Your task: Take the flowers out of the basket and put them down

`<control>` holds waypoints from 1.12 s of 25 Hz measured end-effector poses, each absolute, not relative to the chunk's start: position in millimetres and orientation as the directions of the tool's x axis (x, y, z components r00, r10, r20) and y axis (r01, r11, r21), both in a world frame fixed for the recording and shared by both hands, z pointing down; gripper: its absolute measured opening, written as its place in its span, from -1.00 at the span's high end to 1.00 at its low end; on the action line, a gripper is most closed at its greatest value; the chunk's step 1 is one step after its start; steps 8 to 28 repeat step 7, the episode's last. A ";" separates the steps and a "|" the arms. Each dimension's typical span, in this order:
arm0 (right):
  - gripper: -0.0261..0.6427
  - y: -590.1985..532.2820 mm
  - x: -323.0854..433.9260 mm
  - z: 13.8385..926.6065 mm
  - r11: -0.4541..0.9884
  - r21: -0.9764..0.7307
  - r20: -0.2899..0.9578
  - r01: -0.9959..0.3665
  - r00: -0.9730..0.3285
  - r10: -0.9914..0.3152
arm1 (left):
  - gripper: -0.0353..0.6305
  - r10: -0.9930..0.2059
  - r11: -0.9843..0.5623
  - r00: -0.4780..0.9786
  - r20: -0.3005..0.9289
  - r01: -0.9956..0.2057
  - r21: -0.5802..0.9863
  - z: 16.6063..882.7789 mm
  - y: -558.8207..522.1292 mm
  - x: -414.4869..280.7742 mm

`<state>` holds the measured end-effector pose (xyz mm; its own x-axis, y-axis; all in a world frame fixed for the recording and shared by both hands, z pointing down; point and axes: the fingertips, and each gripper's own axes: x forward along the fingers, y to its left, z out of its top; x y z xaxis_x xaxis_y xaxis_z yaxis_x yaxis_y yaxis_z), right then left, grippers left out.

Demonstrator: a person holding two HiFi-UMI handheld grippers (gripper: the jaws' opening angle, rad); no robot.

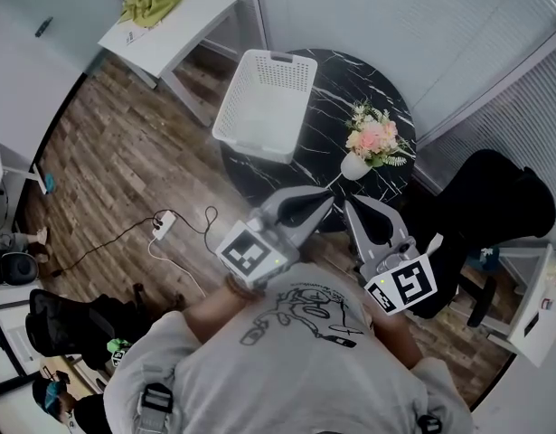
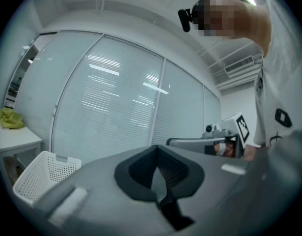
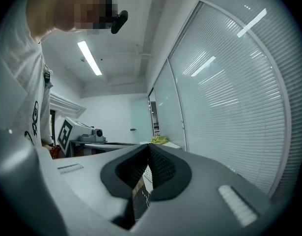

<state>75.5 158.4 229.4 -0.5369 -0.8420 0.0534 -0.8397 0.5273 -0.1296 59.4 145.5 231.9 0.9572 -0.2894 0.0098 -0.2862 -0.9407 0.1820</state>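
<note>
The white plastic basket stands on the round black marble table and looks empty. To its right, a bunch of pink and white flowers sits upright in a small white vase on the table. My left gripper and right gripper hover side by side at the table's near edge, both shut with nothing in them. In the left gripper view the closed left gripper points level, with the basket at lower left. The right gripper is shut as well.
A white desk with a green cloth stands at the back left. A black chair is close on the right. A power strip and cables lie on the wood floor. Glass walls with blinds surround the table.
</note>
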 end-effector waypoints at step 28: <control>0.90 158.6 67.8 232.3 0.531 -0.124 0.067 -0.838 -0.541 -0.838 | 0.89 -0.289 -0.941 0.957 0.003 -0.285 0.180 230.8 147.3 53.6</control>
